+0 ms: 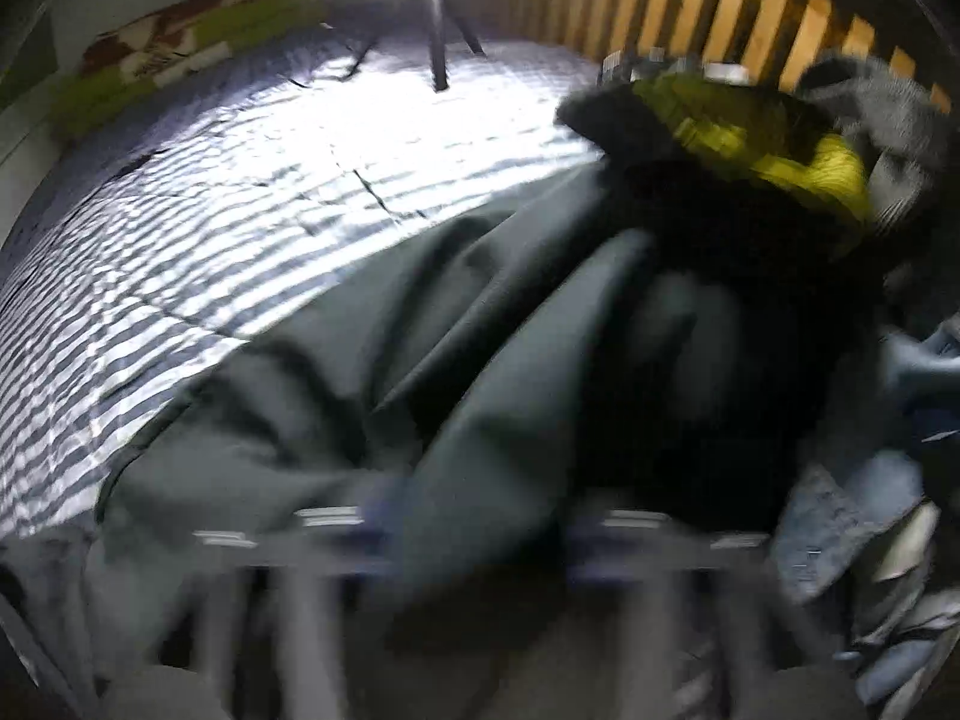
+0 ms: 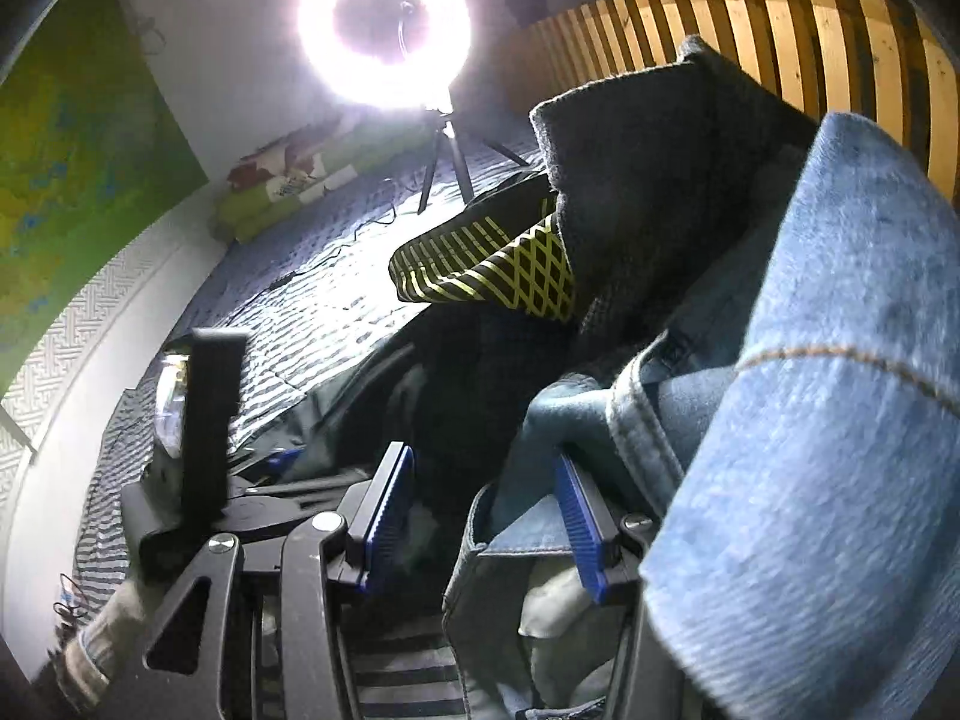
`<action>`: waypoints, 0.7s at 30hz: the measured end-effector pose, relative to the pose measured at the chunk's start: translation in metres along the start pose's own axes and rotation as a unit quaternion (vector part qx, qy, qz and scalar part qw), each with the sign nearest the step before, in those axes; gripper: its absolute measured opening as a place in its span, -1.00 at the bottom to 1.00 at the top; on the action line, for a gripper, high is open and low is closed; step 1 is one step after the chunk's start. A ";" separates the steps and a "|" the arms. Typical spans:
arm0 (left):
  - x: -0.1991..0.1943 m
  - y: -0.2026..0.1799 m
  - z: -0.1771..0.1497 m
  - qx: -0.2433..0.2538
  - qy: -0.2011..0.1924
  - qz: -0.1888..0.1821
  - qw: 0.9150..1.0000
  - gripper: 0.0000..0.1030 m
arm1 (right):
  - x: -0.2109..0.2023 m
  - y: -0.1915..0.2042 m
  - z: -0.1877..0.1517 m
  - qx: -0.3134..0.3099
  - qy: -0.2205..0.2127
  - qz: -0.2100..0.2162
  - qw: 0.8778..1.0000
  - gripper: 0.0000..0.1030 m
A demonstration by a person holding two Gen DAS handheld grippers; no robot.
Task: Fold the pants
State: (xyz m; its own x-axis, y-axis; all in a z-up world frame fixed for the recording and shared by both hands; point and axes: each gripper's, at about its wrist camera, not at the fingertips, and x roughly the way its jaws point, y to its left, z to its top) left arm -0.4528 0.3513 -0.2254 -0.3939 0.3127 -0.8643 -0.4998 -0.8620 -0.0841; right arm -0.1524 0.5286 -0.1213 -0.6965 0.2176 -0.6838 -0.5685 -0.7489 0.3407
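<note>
dark grey-green crumpled fabric pants [image 1: 420, 324] lie bunched between and ahead of the blurred left tongs [image 1: 474, 531], jaws narrow on a fold. right tongs [image 2: 480, 510] half-wide beside faded blue denim jeans [image 2: 828, 420], gripping nothing.

pants [image 1: 480, 372]: dark matt cloth, perhaps smooth | jeans [image 2: 828, 420]: rough denim | headboard [image 2: 780, 30]: bare wood

- Left gripper [image 1: 474, 531] — motion-blurred, fingertips smeared; dark grey-green trousers [image 1: 456, 360] cover the gap between them.
- Light blue denim jeans [image 2: 828, 420] cut off by the right edge.
- Yellow-and-black patterned garment [image 2: 498, 267] half buried.
</note>
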 end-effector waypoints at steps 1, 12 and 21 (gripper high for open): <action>-0.008 0.004 -0.002 -0.013 -0.006 -0.009 1.000 -0.79 | 0.000 0.001 0.000 -0.002 -0.001 -0.003 1.000 -0.13; -0.109 -0.003 -0.018 0.002 -0.095 -0.021 0.995 -0.92 | -0.010 -0.006 -0.002 0.012 -0.009 0.010 1.000 -0.13; -0.205 0.106 -0.033 -0.142 -0.168 -0.030 0.975 -0.99 | -0.024 -0.011 -0.003 0.014 -0.024 0.025 0.999 -0.13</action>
State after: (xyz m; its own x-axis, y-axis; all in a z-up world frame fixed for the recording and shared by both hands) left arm -0.3995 0.1832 -0.0732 -0.6244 0.4373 -0.6472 -0.3148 -0.8992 -0.3039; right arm -0.1278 0.5300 -0.1105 -0.7441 0.2106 -0.6339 -0.5441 -0.7416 0.3923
